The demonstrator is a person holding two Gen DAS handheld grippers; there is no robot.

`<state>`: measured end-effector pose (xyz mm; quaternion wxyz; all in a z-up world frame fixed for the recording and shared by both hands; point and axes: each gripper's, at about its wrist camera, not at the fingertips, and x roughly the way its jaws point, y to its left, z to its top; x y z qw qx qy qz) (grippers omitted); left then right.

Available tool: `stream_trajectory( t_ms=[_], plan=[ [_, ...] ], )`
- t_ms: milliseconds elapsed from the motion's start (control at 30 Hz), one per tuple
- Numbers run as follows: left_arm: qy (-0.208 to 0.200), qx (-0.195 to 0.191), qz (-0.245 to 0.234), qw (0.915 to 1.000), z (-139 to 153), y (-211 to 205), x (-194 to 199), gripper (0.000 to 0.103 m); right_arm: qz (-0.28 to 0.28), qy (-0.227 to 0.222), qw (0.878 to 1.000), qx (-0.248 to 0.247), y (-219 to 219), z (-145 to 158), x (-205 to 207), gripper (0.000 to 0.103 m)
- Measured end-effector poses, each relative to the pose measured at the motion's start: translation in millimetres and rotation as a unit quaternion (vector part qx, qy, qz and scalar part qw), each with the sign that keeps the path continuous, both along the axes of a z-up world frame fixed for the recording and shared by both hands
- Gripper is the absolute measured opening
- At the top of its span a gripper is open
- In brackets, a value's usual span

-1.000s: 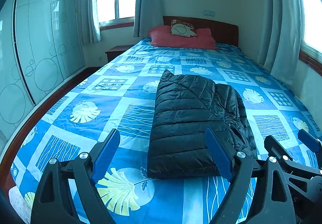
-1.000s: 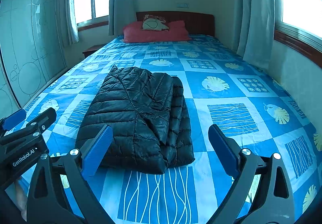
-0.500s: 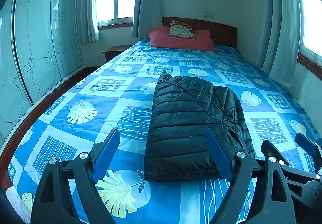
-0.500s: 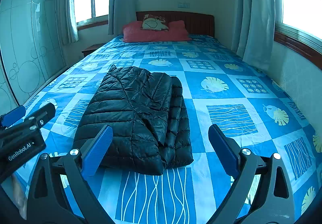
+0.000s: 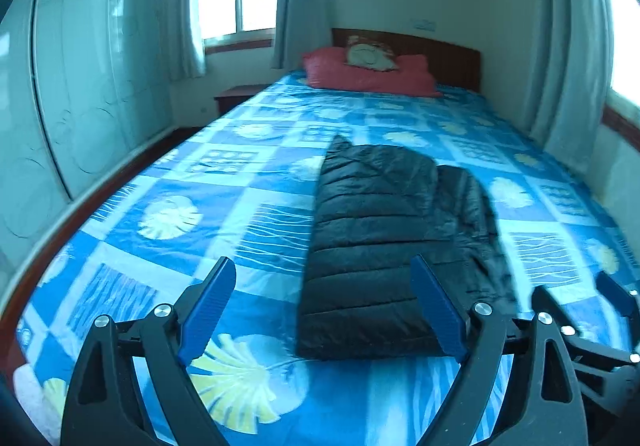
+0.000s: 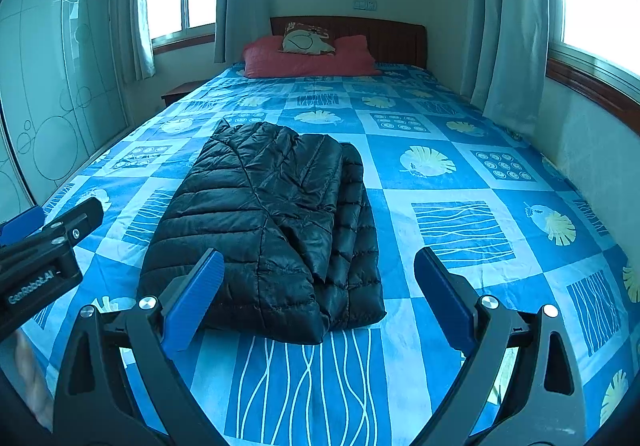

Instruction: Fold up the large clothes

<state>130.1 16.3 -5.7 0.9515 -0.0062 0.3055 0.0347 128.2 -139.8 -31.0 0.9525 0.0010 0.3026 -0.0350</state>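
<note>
A black quilted puffer jacket (image 5: 384,238) lies folded lengthwise into a long bundle on the bed; it also shows in the right wrist view (image 6: 272,221). My left gripper (image 5: 324,306) is open and empty, held above the bed just short of the jacket's near end. My right gripper (image 6: 316,294) is open and empty, also near the jacket's front edge. The left gripper's body (image 6: 44,258) shows at the left of the right wrist view, and the right gripper's body (image 5: 592,330) shows at the right of the left wrist view.
The bed has a blue patterned cover (image 6: 460,230). Red pillows (image 6: 308,57) and a wooden headboard (image 6: 384,33) are at the far end. A glass wardrobe (image 5: 80,105) stands left; a wall and curtain (image 6: 508,45) stand right. A nightstand (image 5: 236,95) sits by the window.
Both grippers have drawn back and up a little from the jacket, staying open. The jacket has not moved.
</note>
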Motion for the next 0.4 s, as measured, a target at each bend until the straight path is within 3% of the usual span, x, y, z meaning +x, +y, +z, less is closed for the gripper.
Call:
stream_trajectory(
  t_ms=[167, 400],
  plan=[
    [-0.021, 0.01, 0.004, 0.9997, -1, 3, 1, 0.088, -0.002, 0.003, 1.0, -0.003, -4, -5, 2, 0.096],
    [0.018, 0.007, 0.017, 0.9997, -18, 17, 17, 0.088, -0.011, 0.009, 1.0, -0.002, -21, -15, 4, 0.096]
  ],
)
